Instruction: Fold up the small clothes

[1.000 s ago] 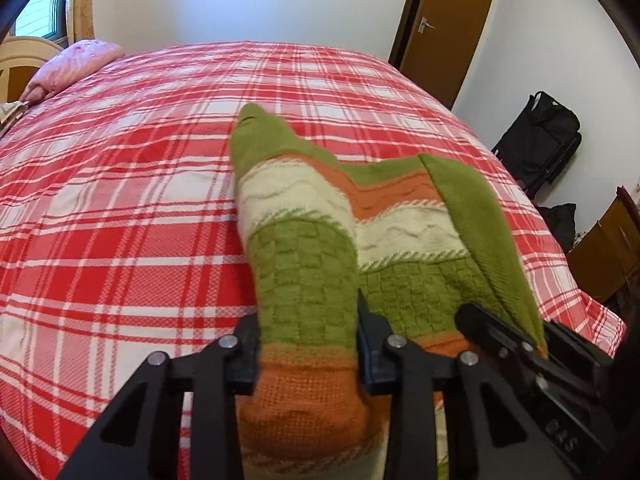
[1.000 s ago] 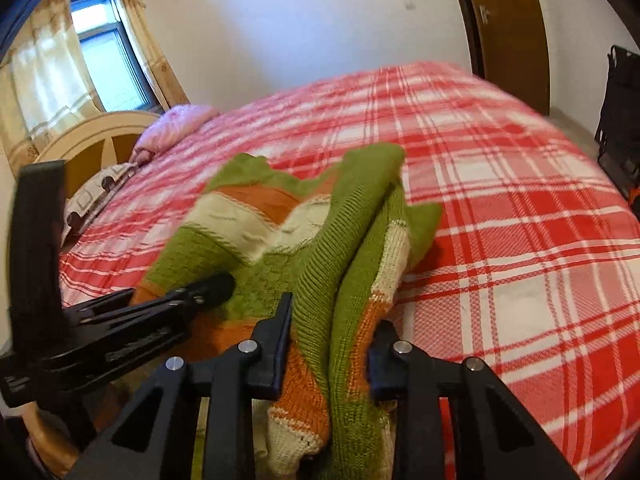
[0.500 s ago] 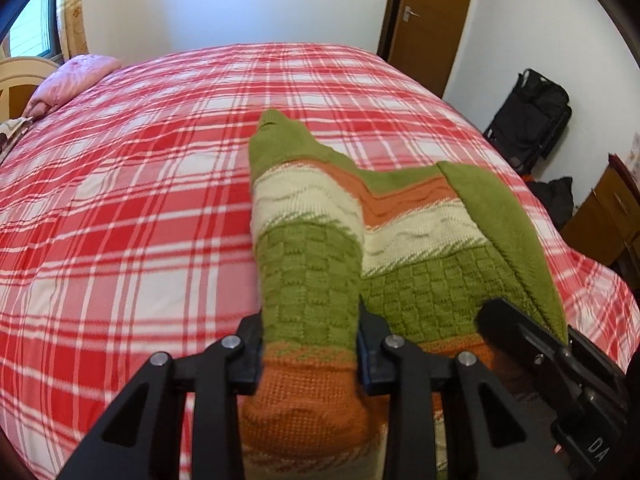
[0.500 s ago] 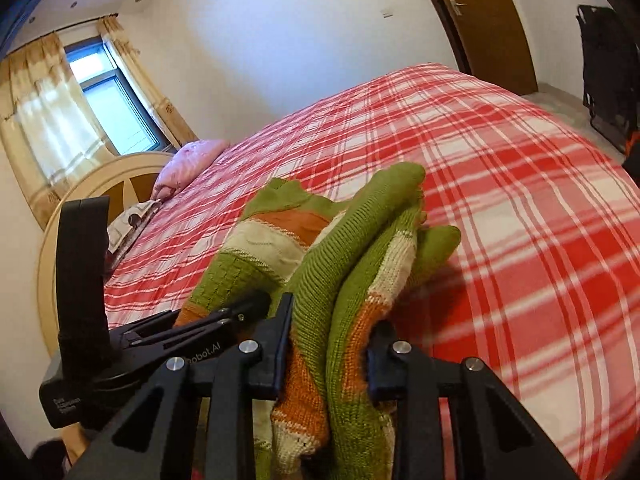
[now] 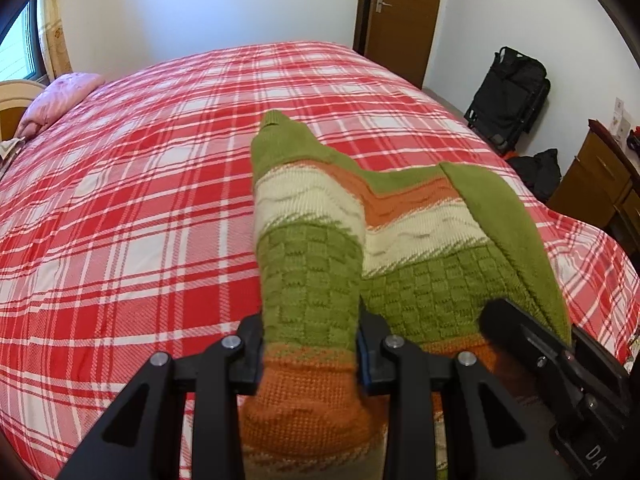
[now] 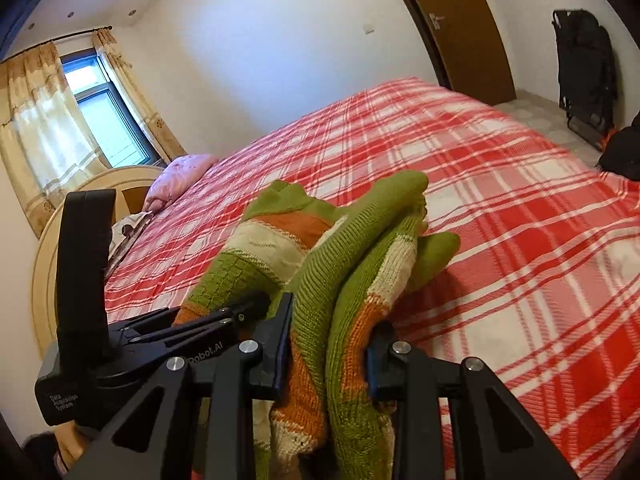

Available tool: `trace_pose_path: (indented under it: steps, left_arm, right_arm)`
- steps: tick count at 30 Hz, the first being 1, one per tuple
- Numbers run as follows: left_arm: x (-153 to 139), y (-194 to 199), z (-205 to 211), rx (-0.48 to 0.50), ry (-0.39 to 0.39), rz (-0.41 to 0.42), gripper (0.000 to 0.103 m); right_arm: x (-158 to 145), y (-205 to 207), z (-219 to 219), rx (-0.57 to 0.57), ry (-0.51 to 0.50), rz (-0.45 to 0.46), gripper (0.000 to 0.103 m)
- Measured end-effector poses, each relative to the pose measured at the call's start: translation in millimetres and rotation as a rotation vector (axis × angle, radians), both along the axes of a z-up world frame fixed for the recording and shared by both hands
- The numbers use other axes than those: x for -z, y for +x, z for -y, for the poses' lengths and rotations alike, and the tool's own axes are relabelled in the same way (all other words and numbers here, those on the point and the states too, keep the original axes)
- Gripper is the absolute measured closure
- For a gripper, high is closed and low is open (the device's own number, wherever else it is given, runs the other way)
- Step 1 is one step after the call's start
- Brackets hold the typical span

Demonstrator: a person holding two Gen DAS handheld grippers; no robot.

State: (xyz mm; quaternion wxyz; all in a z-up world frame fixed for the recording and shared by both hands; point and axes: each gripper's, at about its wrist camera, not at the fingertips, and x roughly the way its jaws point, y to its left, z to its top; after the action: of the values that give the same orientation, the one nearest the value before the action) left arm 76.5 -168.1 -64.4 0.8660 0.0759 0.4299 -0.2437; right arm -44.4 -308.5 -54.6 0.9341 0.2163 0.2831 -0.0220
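Both grippers clamped on one small knitted sweater (image 5: 312, 264), striped green, cream and orange, held over the red plaid bed (image 5: 120, 216). Left gripper (image 5: 310, 354) closed to a narrow gap on a bunched fold at lower centre of the left view, the rest spreading toward the right gripper (image 5: 560, 364) at lower right. In the right view, right gripper (image 6: 330, 344) pinching a thick double fold at lower centre, left gripper (image 6: 224, 320) at lower left. Compared with a second ago: grips unchanged, but both views swung sideways, door (image 5: 404, 12) and black bag (image 5: 508, 92) shifted left, pink pillow (image 5: 60, 100) lower at left edge, more window (image 6: 108, 120) and ceiling seen.
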Motion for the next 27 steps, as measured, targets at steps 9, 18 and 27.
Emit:
trace_pose_path:
  steps: [9, 18, 27]
  left_arm:
    - [-14, -14, 29, 0.057, 0.013, 0.055, 0.069]
    - [-29, -25, 80, 0.145, 0.008, 0.112, 0.069]
    - [-40, -26, 136, 0.227, -0.007, 0.157, 0.069]
  right_arm:
    - [-12, -21, 22, 0.066, -0.007, 0.043, 0.073]
    - [-29, -43, 62, 0.174, -0.017, 0.093, 0.073]
    - [-35, -54, 106, 0.278, -0.014, 0.12, 0.073]
